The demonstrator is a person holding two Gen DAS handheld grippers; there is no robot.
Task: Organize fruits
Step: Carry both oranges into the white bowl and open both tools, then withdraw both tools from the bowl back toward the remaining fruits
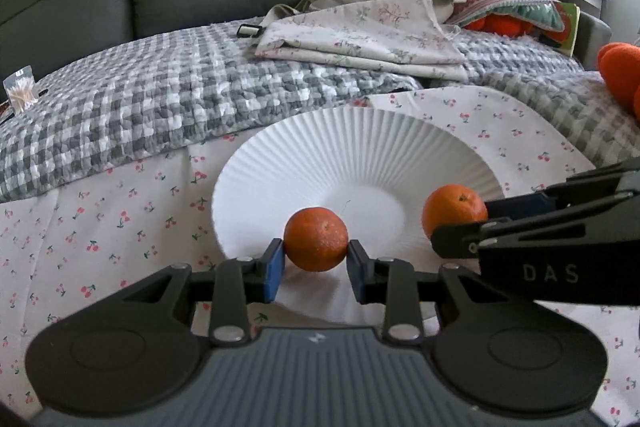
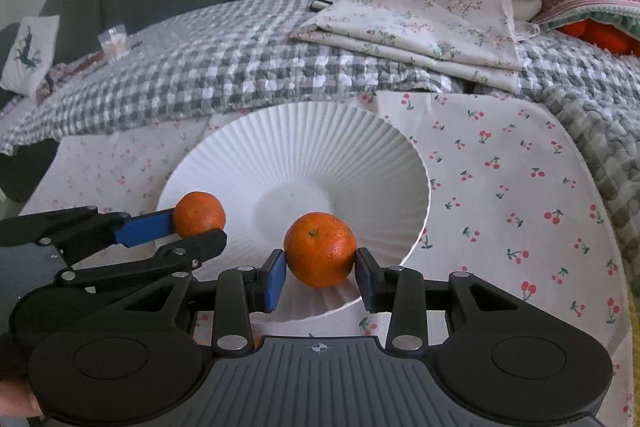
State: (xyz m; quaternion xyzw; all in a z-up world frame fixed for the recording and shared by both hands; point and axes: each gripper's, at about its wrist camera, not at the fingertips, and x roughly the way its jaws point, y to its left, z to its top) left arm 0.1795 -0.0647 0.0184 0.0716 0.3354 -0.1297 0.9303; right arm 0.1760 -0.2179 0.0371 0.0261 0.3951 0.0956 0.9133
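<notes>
One orange (image 1: 316,239) is clamped between the blue pads of the left tool (image 1: 316,255), and a second orange (image 2: 320,249) is gripped the same way by the right tool (image 2: 321,263). Both fruits are held just above the near part of a white ribbed plate (image 1: 360,147), side by side and apart. The plate is set on a cherry-print cloth (image 2: 500,187), beside a grey checked blanket (image 1: 160,99).

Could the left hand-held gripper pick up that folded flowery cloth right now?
Probably not: the left hand-held gripper is already shut on an orange above the white plate, and the folded cloth lies well beyond.
</notes>
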